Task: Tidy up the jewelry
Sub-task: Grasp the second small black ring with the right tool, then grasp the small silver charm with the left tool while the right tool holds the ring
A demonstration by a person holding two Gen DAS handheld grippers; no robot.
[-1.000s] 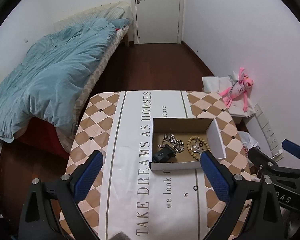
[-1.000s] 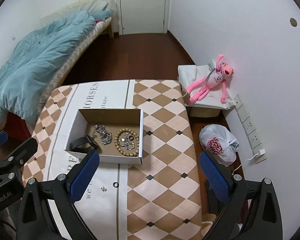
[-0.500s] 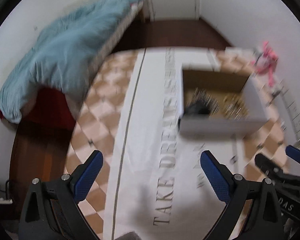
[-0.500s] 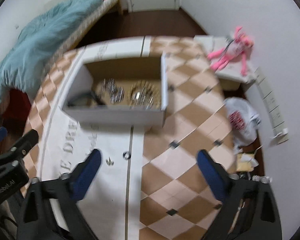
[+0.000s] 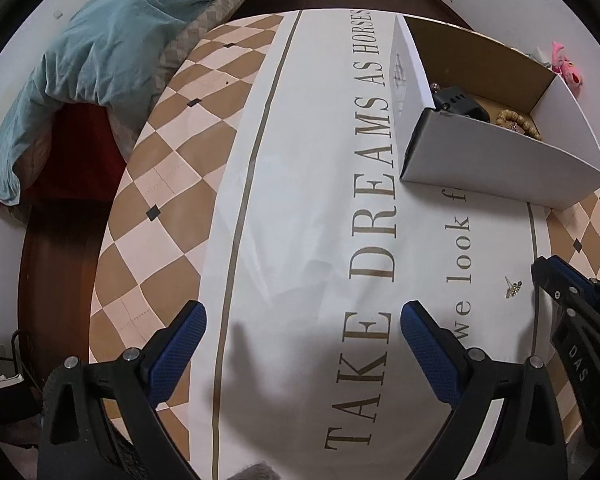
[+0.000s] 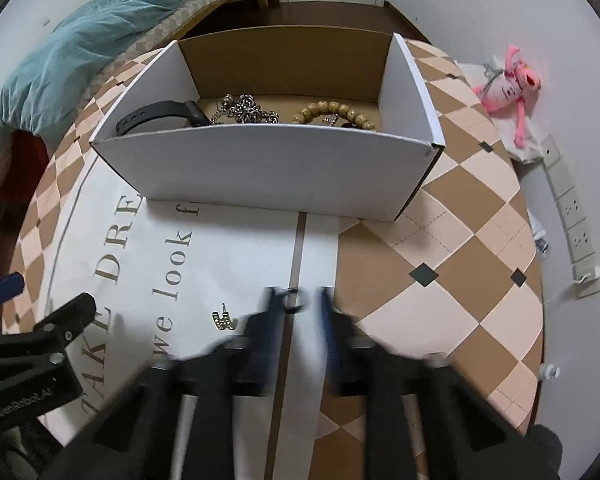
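A white cardboard box point(image 6: 268, 168) stands on the table and holds a black watch strap point(image 6: 156, 117), a silver chain point(image 6: 246, 109) and a wooden bead bracelet point(image 6: 336, 114). The box also shows in the left wrist view point(image 5: 496, 160). A small dark ring point(image 6: 296, 303) lies on the cloth between the fingers of my right gripper point(image 6: 298, 312), which is low, blurred and narrowed around it. A small sparkly earring point(image 6: 222, 319) lies just left of it and shows in the left wrist view point(image 5: 513, 287). My left gripper point(image 5: 302, 332) is open and empty above the cloth.
The table has a checked cloth point(image 6: 452, 248) with a white lettered runner point(image 5: 300, 208). A bed with a teal duvet point(image 5: 100, 52) is at the left. A pink plush toy point(image 6: 508, 88) and wall sockets point(image 6: 572, 216) are at the right.
Both grippers have dropped low toward the table and closer to the box. The right gripper's fingers have narrowed from wide open to either side of the ring.
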